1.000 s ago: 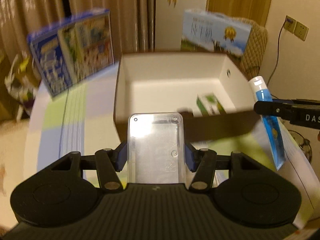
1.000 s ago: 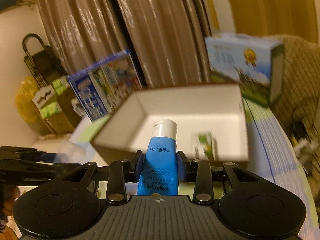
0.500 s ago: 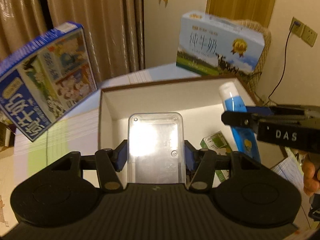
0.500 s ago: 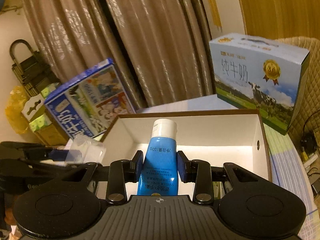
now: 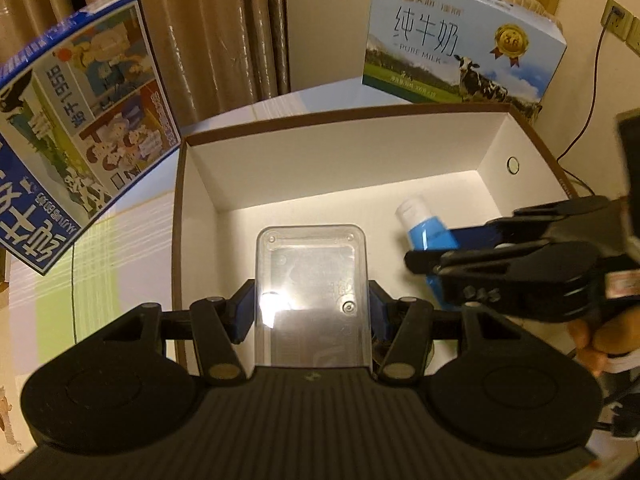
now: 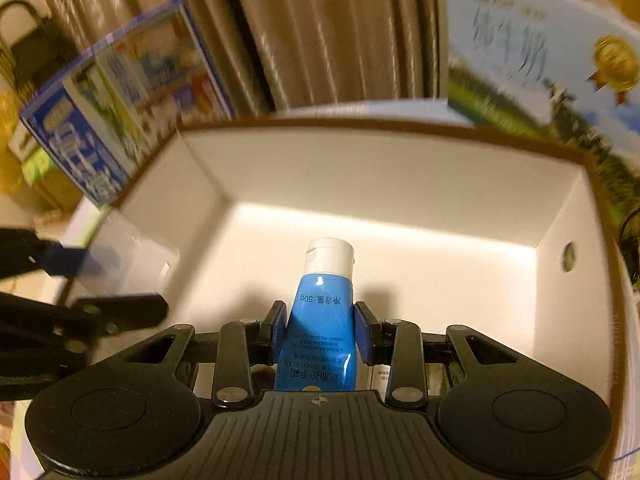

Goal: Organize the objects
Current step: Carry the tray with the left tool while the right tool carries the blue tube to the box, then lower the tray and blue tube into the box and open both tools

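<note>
My left gripper (image 5: 311, 312) is shut on a clear plastic case (image 5: 311, 276) and holds it over the left half of an open white box with a brown rim (image 5: 360, 152). My right gripper (image 6: 320, 332) is shut on a blue tube with a white cap (image 6: 322, 312) and holds it inside the same box (image 6: 400, 184), cap pointing at the far wall. The tube (image 5: 424, 228) and the right gripper (image 5: 436, 252) also show at the right of the left wrist view. The left gripper (image 6: 60, 280) with the case shows at the left of the right wrist view.
A blue milk carton box (image 5: 76, 132) stands tilted at the box's left. A light blue "Pure Milk" box (image 5: 460, 36) stands behind it. Curtains hang at the back. A cable and wall sockets (image 5: 616, 20) are at the right. The checked tablecloth (image 5: 100, 264) lies left of the box.
Both grippers have moved forward and down over the box. The tube has gone from beside the box to inside it, and the case now hangs over the box floor.
</note>
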`<state>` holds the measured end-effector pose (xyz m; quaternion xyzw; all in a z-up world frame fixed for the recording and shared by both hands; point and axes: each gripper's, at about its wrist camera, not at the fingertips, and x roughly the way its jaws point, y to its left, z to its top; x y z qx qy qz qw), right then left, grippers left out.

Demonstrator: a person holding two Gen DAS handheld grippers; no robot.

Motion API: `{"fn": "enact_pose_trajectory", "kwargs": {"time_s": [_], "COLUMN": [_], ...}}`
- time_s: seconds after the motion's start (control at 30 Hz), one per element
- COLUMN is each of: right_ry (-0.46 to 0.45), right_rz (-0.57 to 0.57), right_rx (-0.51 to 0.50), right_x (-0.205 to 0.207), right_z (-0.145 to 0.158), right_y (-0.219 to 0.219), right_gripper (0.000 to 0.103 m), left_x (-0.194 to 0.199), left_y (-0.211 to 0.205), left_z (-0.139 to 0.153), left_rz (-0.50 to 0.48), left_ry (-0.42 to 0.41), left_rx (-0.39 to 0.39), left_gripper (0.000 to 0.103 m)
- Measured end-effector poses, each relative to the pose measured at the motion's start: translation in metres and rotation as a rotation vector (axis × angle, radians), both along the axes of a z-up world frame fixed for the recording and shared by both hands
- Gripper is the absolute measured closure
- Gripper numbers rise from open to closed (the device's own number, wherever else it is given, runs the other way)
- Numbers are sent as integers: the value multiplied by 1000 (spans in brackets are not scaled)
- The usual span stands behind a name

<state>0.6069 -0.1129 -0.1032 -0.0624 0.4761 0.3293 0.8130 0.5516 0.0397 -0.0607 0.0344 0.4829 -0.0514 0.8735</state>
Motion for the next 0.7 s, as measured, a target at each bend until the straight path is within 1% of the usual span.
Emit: {"fn": "enact_pose_trajectory", "kwargs": {"time_s": [0.1,0.17,0.23,0.43,0.7], "right_ry": [37,43,41,105,145], "right_rz": [20,55,72,49,38], "right_rx": [-50,-81,-141,-114,-153], "right_x": [5,7,8,16,22], "right_z": [-10,-11,-14,-23,-31], "right_y": [7,13,20,16,18], "right_gripper": [70,70,70,70,69], "left_x": [3,5,7,10,12], "left_y": [3,4,5,7,8], "left_z": [-6,-10,-12,-16,-19], "left_rz": [1,1,5,13,17], "left_ry": [19,28,33,44,54], "left_rx": [1,4,3,12,8], "left_gripper": [51,51,51,51,51]}}
